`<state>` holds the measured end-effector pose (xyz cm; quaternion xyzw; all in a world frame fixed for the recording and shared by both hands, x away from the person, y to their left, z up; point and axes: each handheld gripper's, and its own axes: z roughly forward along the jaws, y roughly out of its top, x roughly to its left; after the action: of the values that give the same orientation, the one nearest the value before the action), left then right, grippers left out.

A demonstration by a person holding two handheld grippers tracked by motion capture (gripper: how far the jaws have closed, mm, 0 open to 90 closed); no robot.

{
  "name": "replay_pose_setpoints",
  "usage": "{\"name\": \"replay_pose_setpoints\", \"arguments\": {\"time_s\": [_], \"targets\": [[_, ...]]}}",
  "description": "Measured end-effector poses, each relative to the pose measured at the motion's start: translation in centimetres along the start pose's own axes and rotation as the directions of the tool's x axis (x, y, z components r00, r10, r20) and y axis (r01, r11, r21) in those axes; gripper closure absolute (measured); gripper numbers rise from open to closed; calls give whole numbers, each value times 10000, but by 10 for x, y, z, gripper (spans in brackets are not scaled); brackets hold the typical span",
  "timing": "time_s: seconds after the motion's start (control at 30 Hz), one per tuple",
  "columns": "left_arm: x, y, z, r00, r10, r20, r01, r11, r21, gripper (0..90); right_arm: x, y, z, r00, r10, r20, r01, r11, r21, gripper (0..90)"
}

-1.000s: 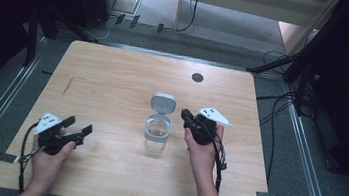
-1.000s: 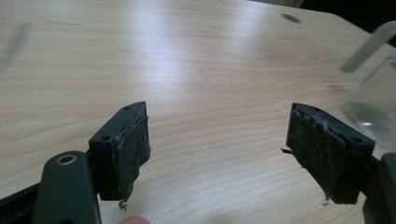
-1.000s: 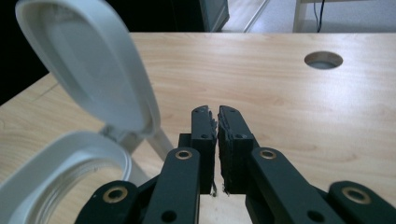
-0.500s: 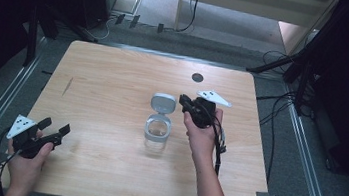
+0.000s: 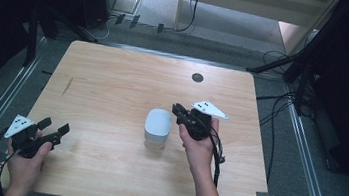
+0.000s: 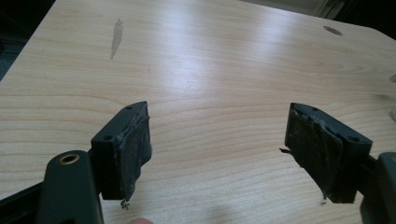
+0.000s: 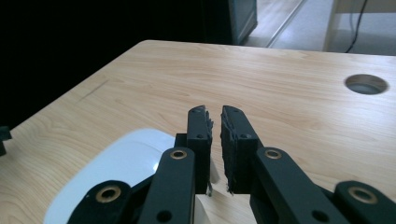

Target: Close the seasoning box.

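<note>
Grey floor with black cables and dark stands surrounds one light wooden table with rounded corners point(image 5: 114, 80), the largest thing in the scene. Its top carries one round dark cable hole point(image 5: 197, 77) near the far edge, beyond the right gripper, and one dark streak point(image 6: 116, 36) ahead of the left gripper.

One clear jar capped with a white rounded lid point(image 5: 157, 128) stands upright near the middle of the table, just beside the right gripper on its left, well apart from the left gripper. In the right gripper view the white lid point(image 7: 116, 172) sits low and to the left of the jaws, close under them; whether they touch it cannot be told.

Two hand-held black grippers are present, each topped by one grey three-cornered plate. The right gripper point(image 5: 177, 111), held in the person's right hand point(image 5: 199, 146), has its two jaws drawn nearly together with only a thin gap and nothing between them. The left gripper point(image 5: 54, 127), held in the left hand point(image 5: 26, 163) over the table's near left corner, has its two jaws spread wide over bare wood, their worn pads point(image 6: 135, 154) frayed.
</note>
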<state>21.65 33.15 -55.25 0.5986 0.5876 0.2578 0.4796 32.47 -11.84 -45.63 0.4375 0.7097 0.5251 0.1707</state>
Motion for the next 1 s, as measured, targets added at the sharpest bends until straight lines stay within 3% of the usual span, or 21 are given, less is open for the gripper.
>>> {"name": "replay_pose_setpoints", "arguments": {"time_s": [0.1, 0.13, 0.17, 0.23, 0.27, 0.37, 0.43, 0.5, 1.0], "targets": [[0, 0, 0, 10000, 10, 4, -10, 10000, 10, 226, -8, -5, -11, 9999, 70, 151, -67, 9998, -165, 780], [0, 0, 0, 10000, 3, 3, -3, 10000, 13, 226, -15, -8, -19, 9995, 173, 268, -165, 9994, -300, 664], [0, 0, 0, 10000, -3, -13, 3, 10000, 17, 226, -15, -8, -19, 9995, 173, 268, -165, 9994, -300, 664], [0, 0, 0, 10000, -8, -43, 8, 10000, 34, 227, -28, -13, -31, 9984, 383, 420, -362, 9980, -510, 477], [0, 0, 0, 10000, 2, -58, -2, 10000, 28, 227, -28, -13, -31, 9984, 383, 420, -362, 9980, -510, 477], [0, 0, 0, 10000, 7, -66, -7, 10000, 20, 227, -40, -19, -42, 9978, 417, 524, -393, 9981, -465, 244], [0, 0, 0, 10000, -2, -59, 2, 10000, -12, 227, -48, -24, -50, 9975, 350, 616, -324, 9986, -427, 143], [0, 0, 0, 10000, -16, -65, 16, 10000, 36, 227, -60, -30, -59, 9921, 565, 1117, -537, 9982, -277, 140], [0, 0, 0, 10000, -68, -65, 69, 10000, 36, 227, -99, -74, -106, 9737, 1054, 2020, -1039, 9944, -183, 140]]}}
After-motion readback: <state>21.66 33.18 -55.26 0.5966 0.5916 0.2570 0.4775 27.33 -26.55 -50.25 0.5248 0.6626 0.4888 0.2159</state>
